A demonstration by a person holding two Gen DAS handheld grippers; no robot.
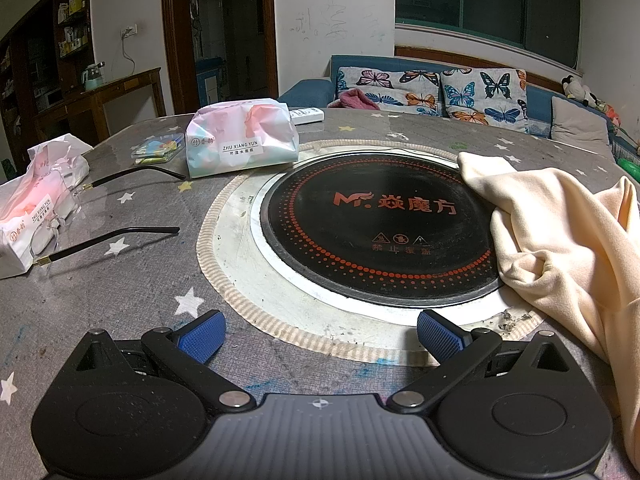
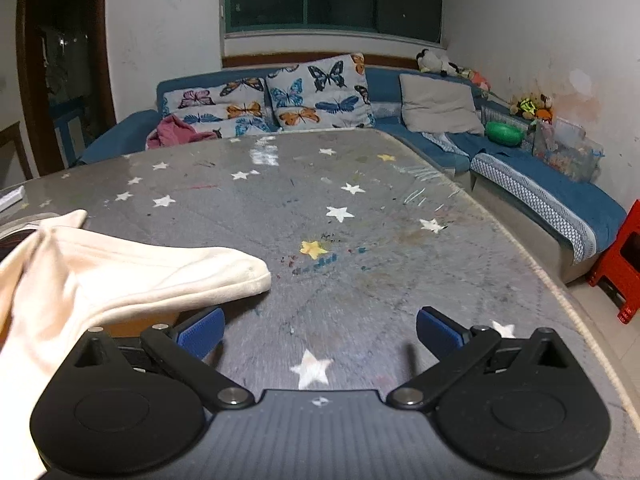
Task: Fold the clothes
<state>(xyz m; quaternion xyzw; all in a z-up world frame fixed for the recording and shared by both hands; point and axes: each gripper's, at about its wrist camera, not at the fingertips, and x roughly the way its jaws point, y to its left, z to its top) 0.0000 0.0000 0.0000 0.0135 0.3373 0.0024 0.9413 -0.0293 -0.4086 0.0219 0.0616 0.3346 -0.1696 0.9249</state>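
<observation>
left gripper (image 1: 320, 334): jaws spread wide, nothing between them, above the table's near edge.
right gripper (image 2: 320, 330): also released, fingers apart, empty.
cream garment (image 1: 560, 248): lay crumpled on the table (image 1: 140, 308), right of the left gripper, one corner over the round black hotplate (image 1: 376, 228); in the right view (image 2: 120, 268) it sat to the left, one end touching the left blue pad (image 2: 202, 330).
beyond: tissue pack (image 1: 242, 142), glasses (image 1: 108, 236), blue sofa (image 2: 520, 168).

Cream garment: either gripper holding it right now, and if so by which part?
Nothing is held. The left gripper and right gripper are both open and empty; the cream garment lies crumpled on the table.
</observation>
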